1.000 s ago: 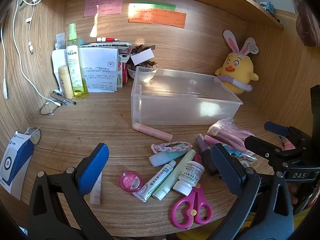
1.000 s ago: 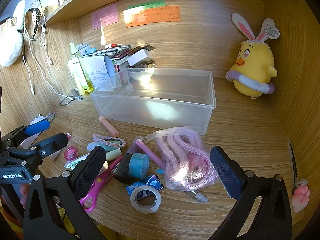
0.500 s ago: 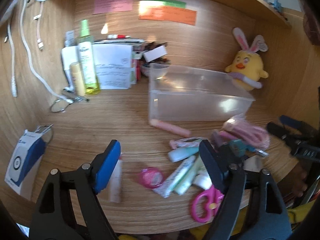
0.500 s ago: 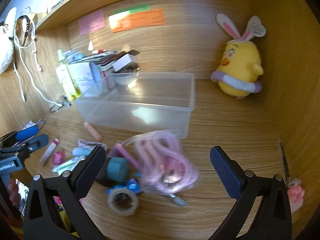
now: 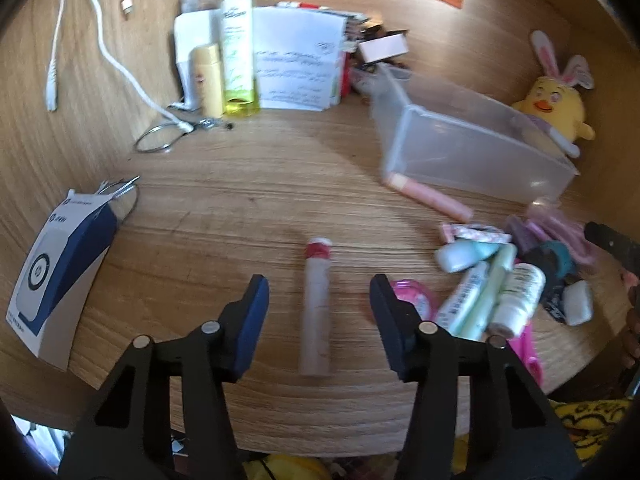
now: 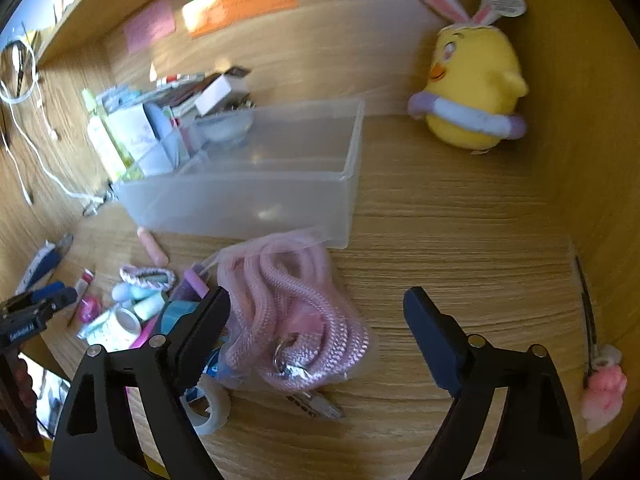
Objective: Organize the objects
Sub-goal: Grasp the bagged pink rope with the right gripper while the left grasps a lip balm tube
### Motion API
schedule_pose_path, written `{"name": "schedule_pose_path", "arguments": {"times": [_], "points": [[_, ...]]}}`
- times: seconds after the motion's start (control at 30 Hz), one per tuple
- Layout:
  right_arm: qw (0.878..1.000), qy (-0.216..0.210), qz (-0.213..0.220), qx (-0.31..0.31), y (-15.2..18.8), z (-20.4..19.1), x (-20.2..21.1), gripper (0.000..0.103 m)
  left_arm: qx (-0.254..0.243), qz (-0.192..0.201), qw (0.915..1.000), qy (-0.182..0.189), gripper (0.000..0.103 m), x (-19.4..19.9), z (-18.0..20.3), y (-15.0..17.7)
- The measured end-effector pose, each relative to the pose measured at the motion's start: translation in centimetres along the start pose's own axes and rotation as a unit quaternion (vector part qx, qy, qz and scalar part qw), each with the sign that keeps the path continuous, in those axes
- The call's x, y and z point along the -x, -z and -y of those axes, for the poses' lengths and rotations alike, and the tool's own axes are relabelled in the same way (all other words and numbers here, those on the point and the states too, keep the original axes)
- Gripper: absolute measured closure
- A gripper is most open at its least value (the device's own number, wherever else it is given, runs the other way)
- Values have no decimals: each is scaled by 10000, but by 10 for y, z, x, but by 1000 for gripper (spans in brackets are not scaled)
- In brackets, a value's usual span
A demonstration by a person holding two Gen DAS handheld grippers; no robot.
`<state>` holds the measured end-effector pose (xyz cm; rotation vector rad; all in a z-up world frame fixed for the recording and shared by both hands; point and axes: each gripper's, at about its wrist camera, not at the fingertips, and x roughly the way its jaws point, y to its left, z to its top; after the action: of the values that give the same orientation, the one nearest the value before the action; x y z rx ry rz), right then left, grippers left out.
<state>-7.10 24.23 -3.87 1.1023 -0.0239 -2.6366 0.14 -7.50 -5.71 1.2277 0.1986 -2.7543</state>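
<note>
Now left tongs (image 5: 318, 300) closing astride tube (image 5: 316, 308), untouched, right tongs (image 6: 316, 320) narrowing around bagged rope (image 6: 292, 320)

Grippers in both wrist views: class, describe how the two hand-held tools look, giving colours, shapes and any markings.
Both are black, open-framed plastic clamps with silver pivot screws. The left gripper has dark blue finger pads; seen from the right wrist view, its handle carries small white lettering, too blurred to read. The right gripper shows dark pads.

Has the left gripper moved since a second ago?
Yes. The left gripper has shifted left, away from the clear bin, and its closing jaws now straddle the red-capped tube.
</note>
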Motion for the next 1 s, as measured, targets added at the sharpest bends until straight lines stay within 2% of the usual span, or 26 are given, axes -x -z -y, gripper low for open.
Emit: {"name": "schedule_pose_path", "arguments": {"times": [0.13,0.27,0.37,0.43,0.47,0.5,0.63,0.8,1.0], "points": [[9996,-36,-244,165,-5,-4,-17,16,-5,-79,9999,-81,63,-6,-3,3],[9983,-306,-482,134,-11,-3,-31,16,-104,-84,9997,-215,66,-12,-2,3],[9969,-326,-673,262,-12,-7,-42,16,-181,-16,9995,-275,70,-15,-1,2],[9965,-304,-711,304,-13,-10,-48,17,-250,27,9994,-258,80,-17,0,1],[9959,-314,-782,323,-13,-11,-51,20,-275,33,9993,-235,83,-18,0,0],[9958,-333,-783,341,-14,-12,-52,33,-297,33,9993,-220,88,-18,1,-1],[9961,-234,-675,525,-10,-19,-46,43,-179,12,9998,-46,88,-21,-3,-6],[9973,-205,-533,455,-8,-19,-35,46,-16,17,9999,156,88,-20,-5,-14],[9989,-311,-207,276,-12,-12,-13,47,-77,381,9985,389,88,1,6,-30]]}}
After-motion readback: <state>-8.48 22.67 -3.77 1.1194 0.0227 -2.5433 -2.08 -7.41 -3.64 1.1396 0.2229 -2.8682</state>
